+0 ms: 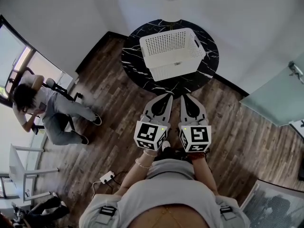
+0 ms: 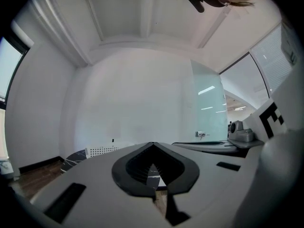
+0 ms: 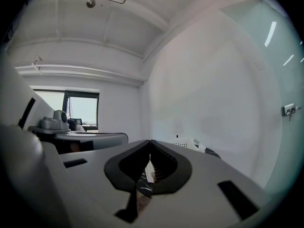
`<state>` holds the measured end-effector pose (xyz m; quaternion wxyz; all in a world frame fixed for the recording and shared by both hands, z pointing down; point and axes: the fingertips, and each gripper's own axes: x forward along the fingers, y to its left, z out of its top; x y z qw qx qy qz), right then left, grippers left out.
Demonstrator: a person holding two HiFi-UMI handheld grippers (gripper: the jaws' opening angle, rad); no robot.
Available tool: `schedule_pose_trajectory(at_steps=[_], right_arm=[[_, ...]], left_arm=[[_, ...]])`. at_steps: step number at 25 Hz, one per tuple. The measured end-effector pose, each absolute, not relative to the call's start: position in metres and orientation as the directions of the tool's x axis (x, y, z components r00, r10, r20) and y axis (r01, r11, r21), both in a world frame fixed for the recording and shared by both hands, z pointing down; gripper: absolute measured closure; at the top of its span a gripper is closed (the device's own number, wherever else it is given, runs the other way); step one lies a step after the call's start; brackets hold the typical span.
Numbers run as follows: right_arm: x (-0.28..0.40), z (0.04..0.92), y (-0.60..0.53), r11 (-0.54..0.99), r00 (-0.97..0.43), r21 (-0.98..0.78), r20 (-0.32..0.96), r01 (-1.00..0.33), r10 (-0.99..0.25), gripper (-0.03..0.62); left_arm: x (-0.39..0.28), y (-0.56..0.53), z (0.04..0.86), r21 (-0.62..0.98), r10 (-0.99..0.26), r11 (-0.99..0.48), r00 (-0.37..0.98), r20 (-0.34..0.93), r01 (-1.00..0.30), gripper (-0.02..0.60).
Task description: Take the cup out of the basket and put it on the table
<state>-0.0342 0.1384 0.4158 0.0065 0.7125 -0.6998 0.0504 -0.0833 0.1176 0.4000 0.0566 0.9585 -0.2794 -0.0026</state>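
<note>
Plainly, the task has not begun. In the head view the left gripper [image 1: 166, 96] and the right gripper [image 1: 186, 97] sit side by side close to the person's body, over the wooden floor [image 1: 228, 127]. They point toward the round dark bench [image 1: 135, 65] and are well apart from it. Each gripper view shows its own jaws pressed together at the tips with nothing between them.

The white perforated basket [image 1: 173, 71] stands on the bench and covers much of its top. The cup should be inside, but I cannot make it out in any view; the basket's interior reads as plain white.

Several things could go wrong from here. The jaws must spread before they reach in, or they will knock the cup over. The basket looks light, so a cup dragged against its wall might slide or tip it toward the bench edge. Little bare bench is left around the basket, so a cup set down near the rim could fall off.
</note>
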Motion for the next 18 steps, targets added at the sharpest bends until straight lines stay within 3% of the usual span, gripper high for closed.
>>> schedule_pose_trajectory(at_steps=[18], right_arm=[[-0.038, 0.417, 0.093, -0.002, -0.004, -0.059, 0.1, -0.998, -0.995, 0.583]], left_arm=[[-0.089, 0.076, 0.402, 0.118, -0.548, -0.828, 0.836, 0.043, -0.548, 0.575]])
